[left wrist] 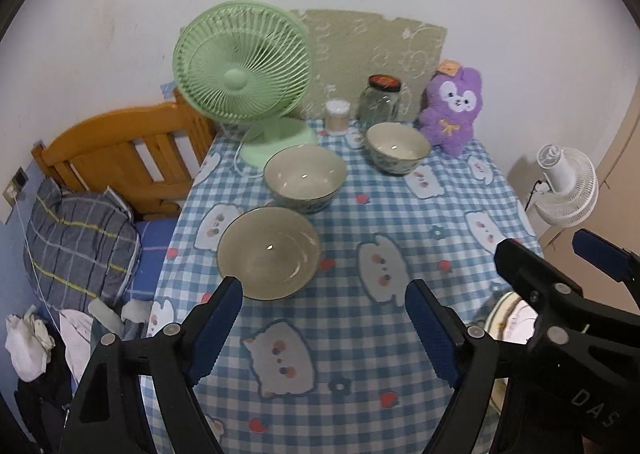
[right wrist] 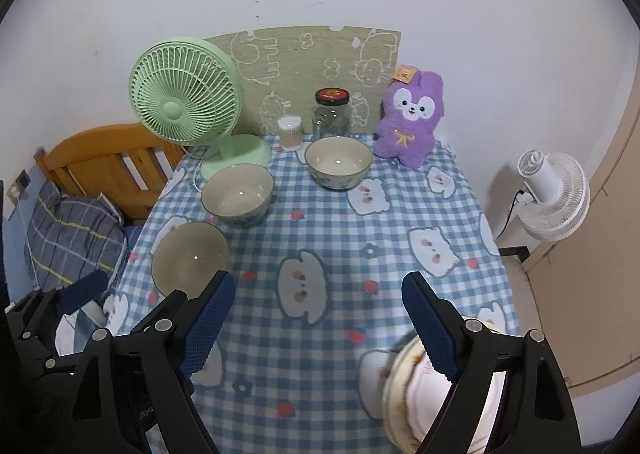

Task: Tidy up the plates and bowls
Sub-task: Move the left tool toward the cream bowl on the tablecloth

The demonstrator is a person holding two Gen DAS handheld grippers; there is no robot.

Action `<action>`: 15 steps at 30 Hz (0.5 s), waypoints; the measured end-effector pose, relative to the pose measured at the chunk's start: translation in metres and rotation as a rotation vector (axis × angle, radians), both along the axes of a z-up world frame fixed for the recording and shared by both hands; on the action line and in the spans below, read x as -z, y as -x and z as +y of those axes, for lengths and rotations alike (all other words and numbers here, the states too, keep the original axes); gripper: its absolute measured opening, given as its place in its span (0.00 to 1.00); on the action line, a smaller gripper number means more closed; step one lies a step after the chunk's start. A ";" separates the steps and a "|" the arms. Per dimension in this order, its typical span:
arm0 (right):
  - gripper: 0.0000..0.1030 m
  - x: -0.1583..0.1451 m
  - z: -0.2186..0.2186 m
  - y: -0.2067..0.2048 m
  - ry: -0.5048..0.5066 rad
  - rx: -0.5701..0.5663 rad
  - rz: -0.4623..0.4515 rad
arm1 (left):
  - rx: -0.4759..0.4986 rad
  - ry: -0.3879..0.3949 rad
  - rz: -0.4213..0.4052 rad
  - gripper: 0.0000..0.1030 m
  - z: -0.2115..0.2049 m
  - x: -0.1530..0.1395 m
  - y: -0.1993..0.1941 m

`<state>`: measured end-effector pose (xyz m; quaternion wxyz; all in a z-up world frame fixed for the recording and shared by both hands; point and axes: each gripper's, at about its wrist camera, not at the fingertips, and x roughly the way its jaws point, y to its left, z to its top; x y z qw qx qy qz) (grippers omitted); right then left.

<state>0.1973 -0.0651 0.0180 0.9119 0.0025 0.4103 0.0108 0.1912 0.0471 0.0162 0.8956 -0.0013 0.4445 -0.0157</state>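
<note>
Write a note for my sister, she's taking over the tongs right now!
Left tongs: open, holding nothing, over the cloth beside the nearest bowl.
Right tongs: open, holding nothing, a plate under the right finger.
Things: three bowls sit apart in a diagonal line on the checked tablecloth: nearest, middle bowl, far bowl by the glass jar.
Done: nothing stacked.
Left: gather the bowls, sort the plate.
</note>
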 end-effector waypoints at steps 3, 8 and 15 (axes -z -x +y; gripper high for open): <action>0.83 0.007 0.013 -0.009 -0.005 0.000 0.005 | -0.019 0.000 0.002 0.79 0.014 0.005 -0.007; 0.77 0.020 0.035 -0.027 -0.006 -0.014 0.032 | -0.011 -0.021 -0.001 0.73 0.032 0.017 -0.022; 0.73 0.042 0.058 -0.048 -0.003 -0.007 0.062 | -0.012 0.033 0.061 0.69 0.054 0.041 -0.043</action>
